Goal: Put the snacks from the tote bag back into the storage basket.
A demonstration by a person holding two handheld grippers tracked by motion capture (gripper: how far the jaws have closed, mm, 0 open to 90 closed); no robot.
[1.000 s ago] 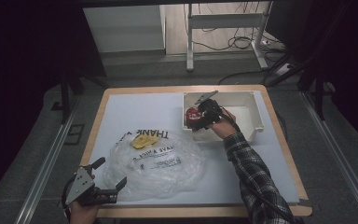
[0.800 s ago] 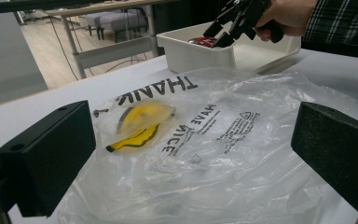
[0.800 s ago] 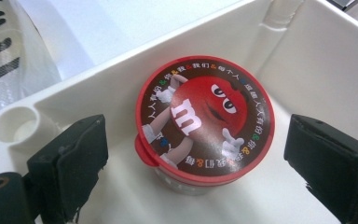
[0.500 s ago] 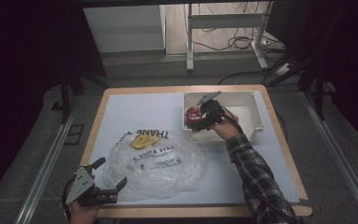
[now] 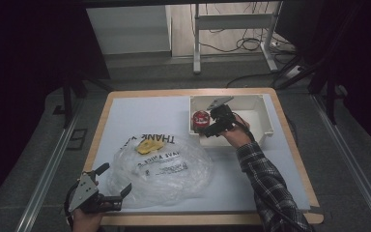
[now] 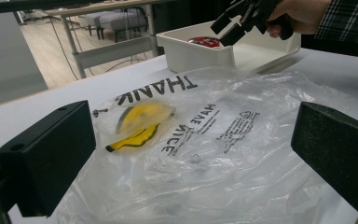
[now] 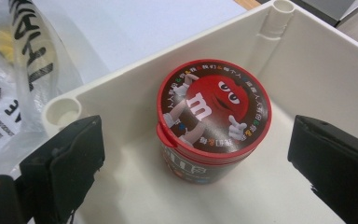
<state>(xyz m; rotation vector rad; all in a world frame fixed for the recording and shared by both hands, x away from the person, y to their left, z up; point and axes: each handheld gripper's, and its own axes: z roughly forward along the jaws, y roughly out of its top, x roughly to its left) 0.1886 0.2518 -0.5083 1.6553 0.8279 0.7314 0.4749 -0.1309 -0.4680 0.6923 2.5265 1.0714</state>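
A red-lidded candy tub (image 7: 213,122) stands upright in the near left corner of a white bin (image 5: 263,118). My right gripper (image 7: 196,158) hovers open just above the tub (image 5: 200,119), its jaws spread wider than the lid, touching nothing. In the high view that gripper (image 5: 211,124) sits over the bin's left part. A clear plastic bag (image 5: 162,166) printed with black letters and a yellow smiley (image 6: 137,122) lies flat on the white mat. My left gripper (image 5: 112,182) rests open at the bag's near left edge, its jaws (image 6: 200,158) wide apart above the plastic (image 6: 223,144).
The bin (image 6: 193,49) stands at the back right of the wood-edged table (image 5: 106,104). White mat lies bare left of the bag and behind it. Dark floor, rails and a metal stand (image 5: 232,21) surround the table.
The right gripper has shifted slightly over the tub inside the bin. The left gripper and the bag have stayed where they were.
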